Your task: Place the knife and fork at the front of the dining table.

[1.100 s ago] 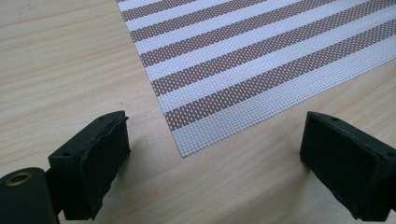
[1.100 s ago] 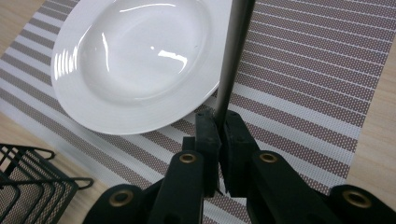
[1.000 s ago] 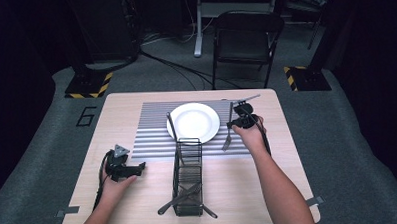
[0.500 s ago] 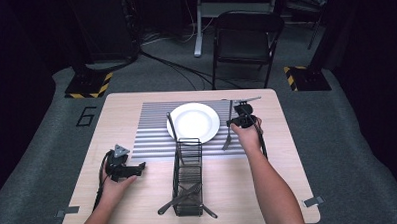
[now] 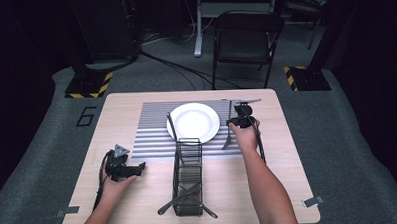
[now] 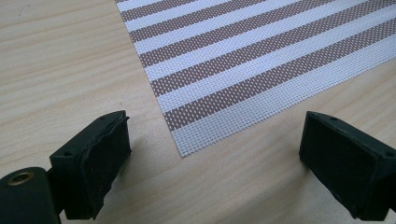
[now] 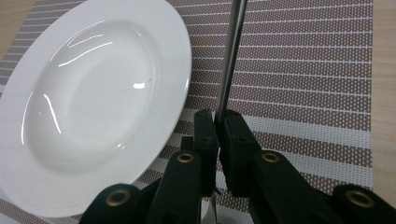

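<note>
A white plate (image 5: 193, 122) sits on the striped placemat (image 5: 152, 138). Just right of it lies a metal fork (image 5: 227, 140), its handle pointing to the far side. My right gripper (image 5: 235, 122) is shut on that handle; the right gripper view shows the jaws (image 7: 217, 119) pinching the thin shaft (image 7: 231, 56) beside the plate's rim (image 7: 182, 70). My left gripper (image 5: 138, 167) rests low at the front left, open and holding nothing. In the left gripper view its jaws (image 6: 217, 140) straddle the placemat's near corner (image 6: 187, 147).
A black wire caddy (image 5: 188, 167) stands at the front centre with a few utensils (image 5: 182, 196) in it. A dark utensil (image 5: 171, 125) lies along the plate's left side and a knife (image 5: 248, 101) at the mat's far right. A folding chair (image 5: 246, 40) stands behind the table.
</note>
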`<action>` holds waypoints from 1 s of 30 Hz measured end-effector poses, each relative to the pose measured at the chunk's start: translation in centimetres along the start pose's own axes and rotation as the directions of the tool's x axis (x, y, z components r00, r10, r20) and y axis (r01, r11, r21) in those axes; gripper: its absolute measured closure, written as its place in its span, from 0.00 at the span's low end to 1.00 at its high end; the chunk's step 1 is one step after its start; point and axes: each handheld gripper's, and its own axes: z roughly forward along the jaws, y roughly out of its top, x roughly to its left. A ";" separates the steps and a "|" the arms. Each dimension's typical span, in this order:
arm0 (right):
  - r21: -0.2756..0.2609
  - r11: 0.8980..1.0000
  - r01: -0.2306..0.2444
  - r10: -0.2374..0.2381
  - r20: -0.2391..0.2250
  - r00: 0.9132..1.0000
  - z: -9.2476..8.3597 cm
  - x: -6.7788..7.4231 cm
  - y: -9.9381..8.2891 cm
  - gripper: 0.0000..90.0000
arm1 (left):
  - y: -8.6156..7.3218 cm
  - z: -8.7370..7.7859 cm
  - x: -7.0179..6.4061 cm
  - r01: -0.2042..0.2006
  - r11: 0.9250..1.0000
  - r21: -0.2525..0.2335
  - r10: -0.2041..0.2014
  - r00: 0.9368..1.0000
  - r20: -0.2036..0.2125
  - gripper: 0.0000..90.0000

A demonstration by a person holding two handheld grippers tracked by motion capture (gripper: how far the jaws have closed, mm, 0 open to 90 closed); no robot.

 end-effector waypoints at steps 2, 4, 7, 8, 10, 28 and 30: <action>-0.004 1.000 -0.026 0.026 -0.001 1.000 0.3 -0.1 0.0 0.95 | 0.0 0.0 0.0 0.001 1.000 0.000 -0.001 1.000 0.000 0.10; -0.003 0.999 -0.039 0.039 -0.003 0.999 0.5 -0.1 -0.1 0.95 | 0.0 0.0 0.0 0.002 1.000 0.001 -0.002 1.000 0.002 0.10; -0.003 0.998 -0.066 0.066 0.001 0.998 0.8 -0.2 -0.1 0.95 | 0.0 0.0 0.0 0.001 1.000 0.001 -0.001 1.000 0.002 0.10; 0.001 0.997 -0.074 0.074 0.003 0.997 0.9 -0.2 -0.1 0.95 | 0.0 0.0 0.0 0.001 1.000 0.002 -0.001 1.000 0.003 0.10; 0.001 0.998 -0.068 0.068 0.004 0.998 1.1 -0.5 -0.2 0.95 | 0.0 0.0 0.0 0.001 1.000 0.001 -0.001 1.000 0.003 0.10; 0.002 0.986 -0.166 0.166 0.000 0.986 2.4 -1.3 -0.2 0.95 | 0.0 0.0 0.0 0.001 1.000 0.000 -0.001 1.000 0.005 0.10; 0.004 0.986 -0.168 0.168 -0.004 0.986 2.5 -1.6 -0.3 0.95 | 0.0 0.0 -0.1 0.003 1.000 -0.005 -0.003 1.000 0.003 0.10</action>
